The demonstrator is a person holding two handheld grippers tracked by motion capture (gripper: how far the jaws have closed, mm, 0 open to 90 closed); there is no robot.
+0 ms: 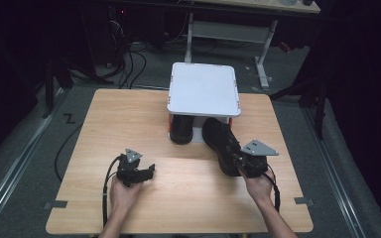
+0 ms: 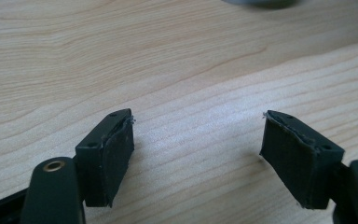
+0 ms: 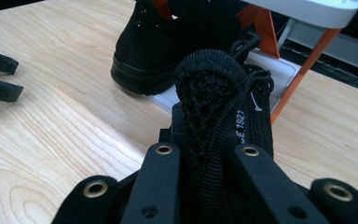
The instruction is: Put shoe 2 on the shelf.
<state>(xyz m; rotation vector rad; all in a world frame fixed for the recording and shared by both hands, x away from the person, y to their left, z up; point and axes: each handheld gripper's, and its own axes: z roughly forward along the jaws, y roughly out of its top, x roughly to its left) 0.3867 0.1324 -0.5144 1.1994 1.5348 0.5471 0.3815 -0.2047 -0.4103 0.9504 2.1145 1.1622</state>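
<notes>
Two grippers, two black shoes, one white rack on the wooden table (image 1: 188, 198).

Nearest me, the left gripper (image 1: 146, 172) rests low over bare wood with its jaws spread wide and nothing between them. Over on the other side, the right gripper (image 1: 239, 159) is clamped on the heel of one black shoe (image 1: 222, 144), which lies on the tabletop angling toward the rack (image 1: 204, 89). Under that rack's white top, on its lower shelf, stands the second black shoe (image 1: 181, 129).
</notes>
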